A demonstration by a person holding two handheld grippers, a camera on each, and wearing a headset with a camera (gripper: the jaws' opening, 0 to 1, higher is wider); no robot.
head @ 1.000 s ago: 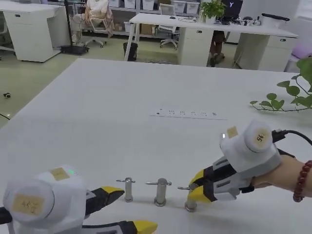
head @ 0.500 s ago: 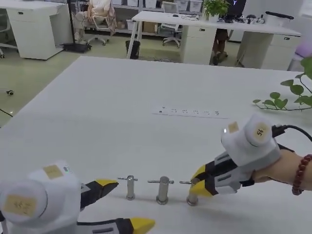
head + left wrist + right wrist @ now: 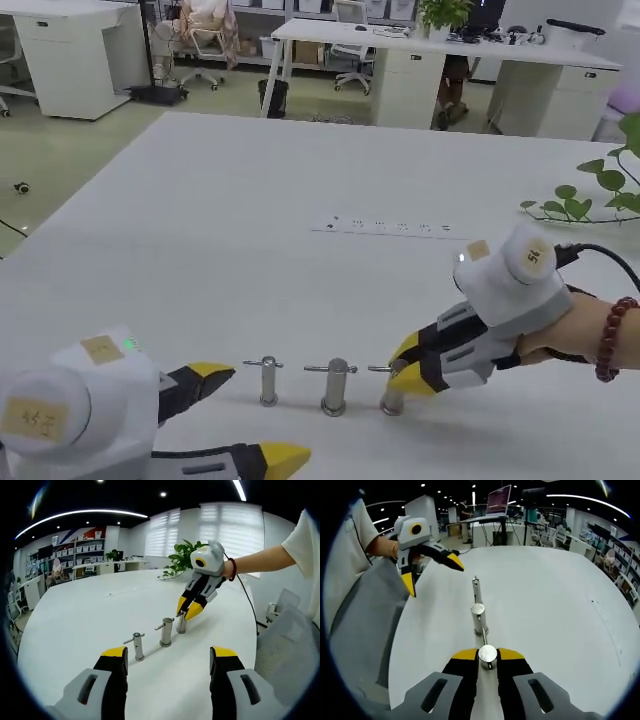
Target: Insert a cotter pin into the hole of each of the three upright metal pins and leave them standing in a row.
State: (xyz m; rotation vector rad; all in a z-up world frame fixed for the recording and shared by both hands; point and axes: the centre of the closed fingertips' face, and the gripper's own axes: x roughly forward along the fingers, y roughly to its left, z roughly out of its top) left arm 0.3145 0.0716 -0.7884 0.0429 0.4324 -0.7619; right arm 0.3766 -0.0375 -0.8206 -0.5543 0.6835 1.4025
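Three upright metal pins stand in a row near the table's front edge: left pin (image 3: 268,382), middle pin (image 3: 335,388), right pin (image 3: 392,397). A thin cotter pin (image 3: 322,369) crosses the head of each. My right gripper (image 3: 405,366) is shut on the right pin (image 3: 487,654), its yellow-tipped jaws pressed to both sides of the head. The middle pin (image 3: 478,617) and left pin (image 3: 476,587) line up beyond it. My left gripper (image 3: 250,415) hangs open just in front of the left pin (image 3: 138,646), holding nothing. The right gripper (image 3: 187,611) shows at the far pin (image 3: 182,624).
A flush power strip (image 3: 385,227) is set in the white table (image 3: 250,230) further back. A trailing green plant (image 3: 590,195) lies at the right edge. Desks, chairs and a seated person are in the room behind.
The view has shifted a little. The right gripper stays on the right pin. The left gripper has sunk slightly toward the lower left, still open.
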